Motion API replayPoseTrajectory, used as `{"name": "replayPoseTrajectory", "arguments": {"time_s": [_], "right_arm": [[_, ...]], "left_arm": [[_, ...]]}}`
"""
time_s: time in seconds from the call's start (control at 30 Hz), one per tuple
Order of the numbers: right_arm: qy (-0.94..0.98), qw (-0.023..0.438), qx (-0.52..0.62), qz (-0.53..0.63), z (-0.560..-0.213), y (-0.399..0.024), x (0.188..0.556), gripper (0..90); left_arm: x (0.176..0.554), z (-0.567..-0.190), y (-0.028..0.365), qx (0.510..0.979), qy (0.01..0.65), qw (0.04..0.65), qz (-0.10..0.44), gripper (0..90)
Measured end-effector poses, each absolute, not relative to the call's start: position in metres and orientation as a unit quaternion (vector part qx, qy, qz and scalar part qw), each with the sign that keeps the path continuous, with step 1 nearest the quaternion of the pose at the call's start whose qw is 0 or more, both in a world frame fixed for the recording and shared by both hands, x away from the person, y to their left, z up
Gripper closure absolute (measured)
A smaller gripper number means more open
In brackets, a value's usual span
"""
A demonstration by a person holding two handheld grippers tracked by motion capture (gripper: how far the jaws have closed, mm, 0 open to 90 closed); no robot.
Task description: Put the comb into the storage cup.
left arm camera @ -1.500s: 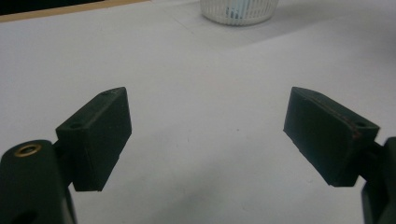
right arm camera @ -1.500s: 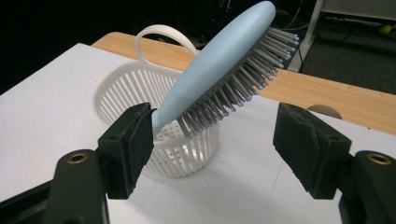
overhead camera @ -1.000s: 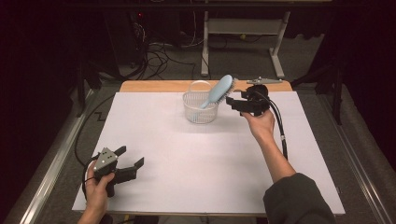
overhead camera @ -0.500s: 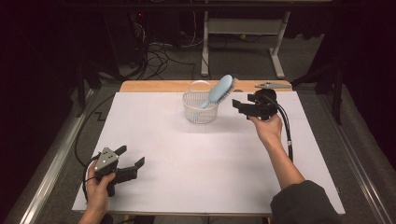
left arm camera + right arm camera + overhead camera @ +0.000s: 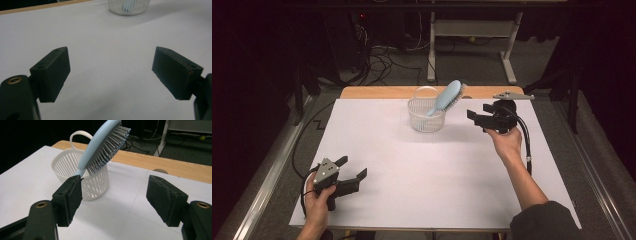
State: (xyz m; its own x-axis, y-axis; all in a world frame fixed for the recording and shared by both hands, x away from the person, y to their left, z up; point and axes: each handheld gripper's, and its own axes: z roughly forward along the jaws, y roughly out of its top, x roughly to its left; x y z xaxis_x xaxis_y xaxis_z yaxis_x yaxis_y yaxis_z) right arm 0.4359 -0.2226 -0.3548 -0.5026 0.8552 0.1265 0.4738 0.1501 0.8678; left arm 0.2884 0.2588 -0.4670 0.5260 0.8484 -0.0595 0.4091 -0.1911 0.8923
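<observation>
A light-blue hairbrush (image 5: pixel 446 98) stands tilted, handle down, in a white slotted basket (image 5: pixel 426 119) at the counter's (image 5: pixel 437 175) far edge. Just beside it, the right gripper (image 5: pixel 473 117) hangs open, empty. The left gripper (image 5: pixel 351 167) rests open near the front corner.

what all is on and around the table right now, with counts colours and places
white slotted plastic basket: 1, white, far middle of the sheet
light blue plastic hairbrush: 1, light blue, handle down in the basket, head leaning out over its rim
white sheet: 1, white, covering the tabletop
wooden tabletop edge: 1, tan, bare strip at the far side
left hand-held gripper: 1, black, near left corner, open, empty
right hand-held gripper: 1, black, right of the basket, open, empty
</observation>
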Motion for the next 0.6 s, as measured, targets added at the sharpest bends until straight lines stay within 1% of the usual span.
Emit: {"name": "replayPoseTrajectory", "arguments": {"time_s": [0.6], "right_arm": [[0.727,0.201,0.45,0.478,-0.356,-0.234,0.423,29.4]], "left_arm": [[0.287,-0.467,0.259,0.734,0.428,0.471,0.235,15.8]]}}
